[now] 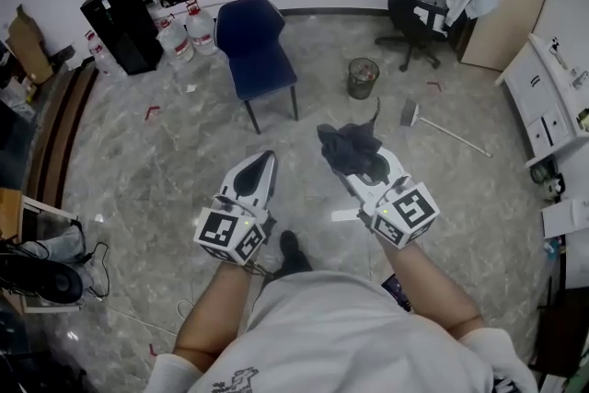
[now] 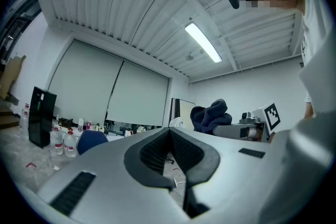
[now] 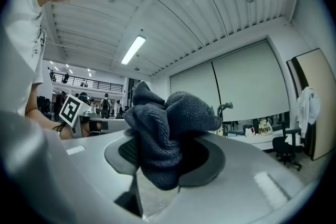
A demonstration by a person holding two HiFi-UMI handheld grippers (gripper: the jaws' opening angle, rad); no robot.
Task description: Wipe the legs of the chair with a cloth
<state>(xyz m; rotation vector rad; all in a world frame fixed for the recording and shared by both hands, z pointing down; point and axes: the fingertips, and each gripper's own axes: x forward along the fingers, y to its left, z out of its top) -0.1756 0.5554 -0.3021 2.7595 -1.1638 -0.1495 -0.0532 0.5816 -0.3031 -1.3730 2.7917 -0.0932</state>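
Observation:
A blue chair with thin dark legs stands on the marble floor a good way ahead of me. My right gripper is shut on a bunched dark grey cloth, which fills the jaws in the right gripper view as the cloth. My left gripper is held beside it, jaws closed together with nothing between them; in the left gripper view the gripper points up toward the ceiling, and the chair shows low at left. Both grippers are well short of the chair.
A small waste bin and a broom lie right of the chair. Water bottles and a black cabinet stand at the back left. A black office chair sits at the back right. White drawers line the right wall.

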